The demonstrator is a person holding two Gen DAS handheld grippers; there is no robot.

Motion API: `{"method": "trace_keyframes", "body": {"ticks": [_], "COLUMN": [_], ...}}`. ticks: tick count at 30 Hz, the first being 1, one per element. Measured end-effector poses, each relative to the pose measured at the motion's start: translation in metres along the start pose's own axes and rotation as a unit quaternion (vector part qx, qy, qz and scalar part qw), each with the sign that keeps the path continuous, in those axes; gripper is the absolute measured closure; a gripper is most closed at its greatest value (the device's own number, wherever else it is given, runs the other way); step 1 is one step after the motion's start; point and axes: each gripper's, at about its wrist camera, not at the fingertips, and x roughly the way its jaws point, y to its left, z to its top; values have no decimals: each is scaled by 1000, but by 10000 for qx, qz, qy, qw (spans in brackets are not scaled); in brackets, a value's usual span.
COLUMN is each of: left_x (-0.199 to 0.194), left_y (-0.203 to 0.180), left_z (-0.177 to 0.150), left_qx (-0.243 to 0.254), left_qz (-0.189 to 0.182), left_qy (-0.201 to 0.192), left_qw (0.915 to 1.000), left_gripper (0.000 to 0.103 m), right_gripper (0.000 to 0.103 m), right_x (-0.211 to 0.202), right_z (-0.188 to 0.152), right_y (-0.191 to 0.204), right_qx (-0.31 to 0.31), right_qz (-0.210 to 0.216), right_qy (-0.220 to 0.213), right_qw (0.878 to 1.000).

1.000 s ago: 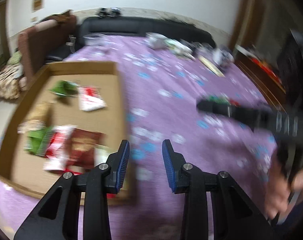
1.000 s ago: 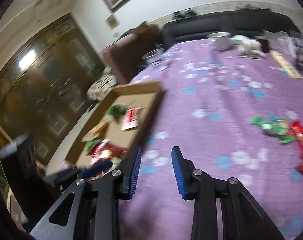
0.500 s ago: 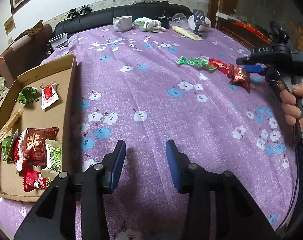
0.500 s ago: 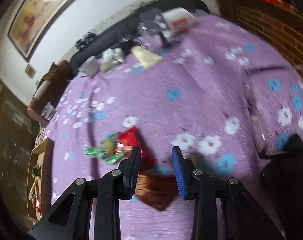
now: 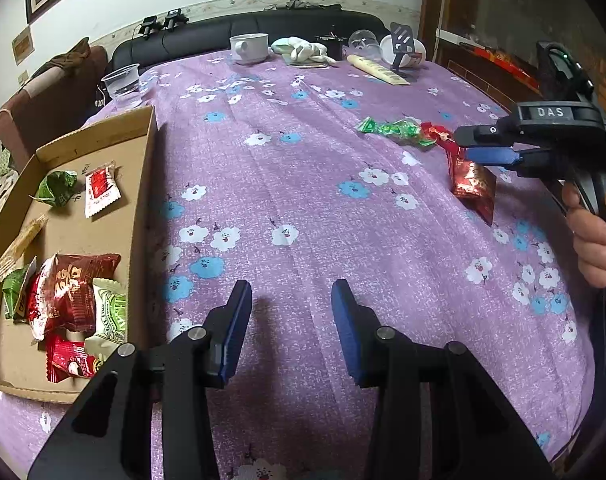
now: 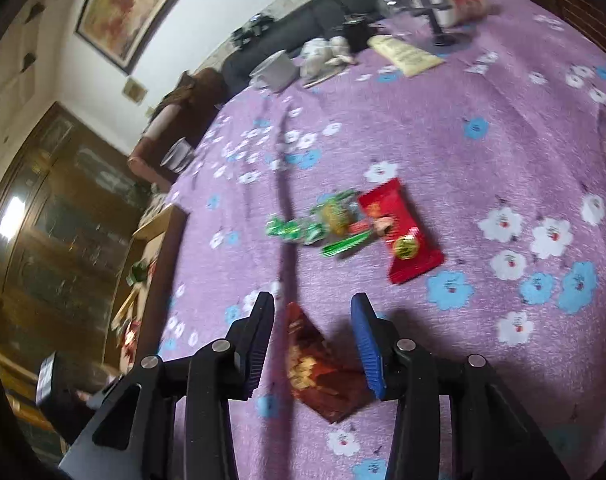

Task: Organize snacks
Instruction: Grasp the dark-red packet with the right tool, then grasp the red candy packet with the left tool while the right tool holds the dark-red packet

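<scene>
One purple flowered cloth point(image 5: 303, 208) covers the whole table and carries everything. Next in size is the shallow cardboard box point(image 5: 143, 184) lying along the table's left edge, its open top facing up. Inside it sit several snack packets: a dark red one point(image 5: 77, 292) near the box's near end with a white-and-green packet point(image 5: 111, 316) touching it, a small red packet point(image 5: 69, 362) at the near corner, a white-and-red sachet point(image 5: 101, 188) and a crumpled green wrapper point(image 5: 57, 190) toward the far end, and a long tan bar point(image 5: 17, 246) against the left wall.

Toward the table's right edge, a dark red snack packet point(image 6: 323, 376) lies flat on the cloth between the fingers of the right gripper point(image 6: 313, 344). Its jaws are opening and stand clear of the packet on both sides; the pads do not press on it. A hand point(image 5: 593, 236) grips its handle. Just beyond lie a bright red packet point(image 6: 399, 232) and, touching it, a cluster of green candies point(image 6: 323, 224).

The left gripper point(image 5: 291, 328) hovers over bare cloth near the table's near edge, just right of the box, fingers apart with nothing between them.

At the far edge stand a white cup point(image 5: 249, 48), a crumpled pale cloth point(image 5: 303, 50) and a clear plastic cup point(image 5: 121, 82) near the far left corner.
</scene>
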Motion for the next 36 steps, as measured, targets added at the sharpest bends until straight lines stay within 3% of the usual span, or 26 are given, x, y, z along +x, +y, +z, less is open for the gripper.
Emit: {"method": "trace_keyframes", "body": {"ticks": [4, 8, 12, 14, 15, 18, 21, 23, 26, 28, 33, 34, 36], "left_x": [0, -1, -2, -1, -2, -2, -2, -2, -2, -2, -3, -3, -3], "left_y": [1, 2, 2, 2, 2, 2, 3, 3, 3, 3, 6, 7, 8], "left_z": [0, 0, 0, 0, -1, -1, 0, 0, 1, 0, 0, 0, 1], "left_qx": [-2, -41, -57, -47, -40, -33, -35, -41, -49, -47, -111, -123, -137], "left_qz": [-17, -48, -73, -83, -86, -80, -96, -114, -135, -156, -215, -230, -254], "left_qy": [-9, -4, -2, -2, -2, -12, -13, -9, -11, -25, -43, -38, -34], "left_qw": [10000, 10000, 10000, 10000, 10000, 10000, 9999, 9999, 9999, 9999, 9997, 9997, 9996], "left_gripper": [64, 64, 64, 64, 64, 64, 64, 64, 64, 64, 64, 64, 64], "right_gripper": [46, 45, 45, 49, 60, 64, 65, 65, 65, 65, 66, 66, 67], "right_x": [1, 7, 17, 26, 28, 24, 2, -19, -24, -16, 28, 32, 43], "right_z": [-9, -24, -32, -32, -33, -31, -20, -4, 17, 31, 42, 40, 31], "right_y": [25, 47, 44, 39, 38, 35, 29, 15, -4, -16, -19, -10, 12], "right_qx": [-1047, -2009, -2290, -2292, -2302, -2217, -1830, -1155, -539, -307, -516, -709, -905], "right_qz": [-123, -841, -1323, -1445, -1491, -1527, -1284, -1218, -2110, -2430, -3370, -3494, -2924], "right_qy": [162, 249, 393, 525, 537, 397, -37, -493, -782, -694, -275, -332, -157], "right_qw": [9943, 9757, 9636, 9612, 9602, 9623, 9747, 9846, 9729, 9671, 9397, 9337, 9519]}}
